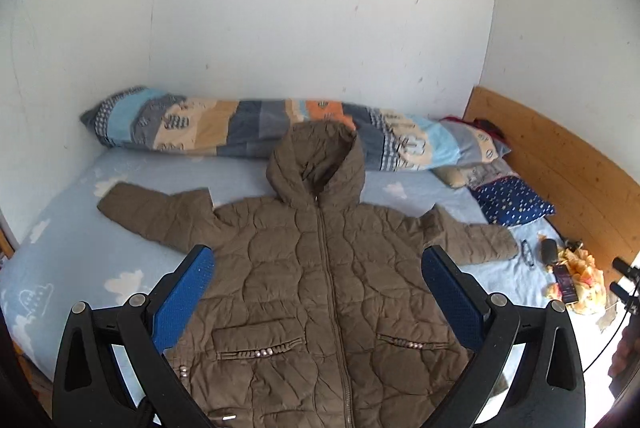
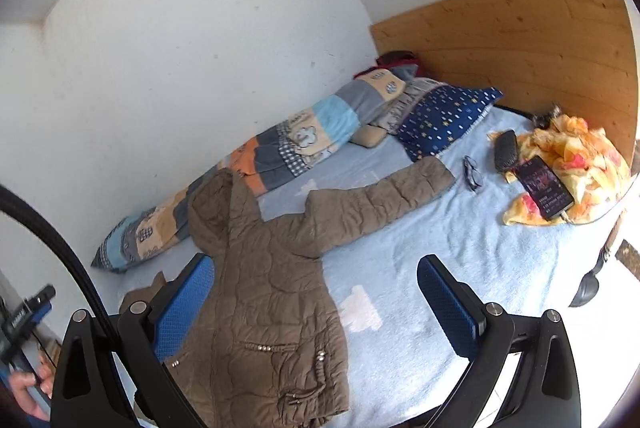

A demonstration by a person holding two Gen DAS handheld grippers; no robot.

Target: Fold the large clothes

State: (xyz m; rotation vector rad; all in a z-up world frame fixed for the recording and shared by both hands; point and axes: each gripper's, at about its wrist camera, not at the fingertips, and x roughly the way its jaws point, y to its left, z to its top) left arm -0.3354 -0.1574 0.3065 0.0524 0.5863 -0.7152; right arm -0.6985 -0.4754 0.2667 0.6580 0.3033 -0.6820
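A brown quilted hooded jacket (image 1: 320, 268) lies face up on the bed, zipped, with both sleeves spread out and the hood toward the wall. My left gripper (image 1: 318, 292) hovers over its chest, open, blue pads wide apart with nothing between them. In the right wrist view the jacket (image 2: 260, 288) lies at lower left, its right sleeve (image 2: 380, 196) stretched across the light blue sheet. My right gripper (image 2: 316, 300) is open above the jacket's right edge and the sheet, holding nothing.
A patchwork rolled duvet (image 1: 260, 124) lies along the white wall. A dark blue starred pillow (image 2: 444, 120), glasses (image 2: 472, 172), a black case (image 2: 506, 150), a book (image 2: 546, 188) and an orange cloth (image 2: 576, 164) sit near the wooden headboard (image 2: 520, 40). A hand (image 2: 28, 388) shows at lower left.
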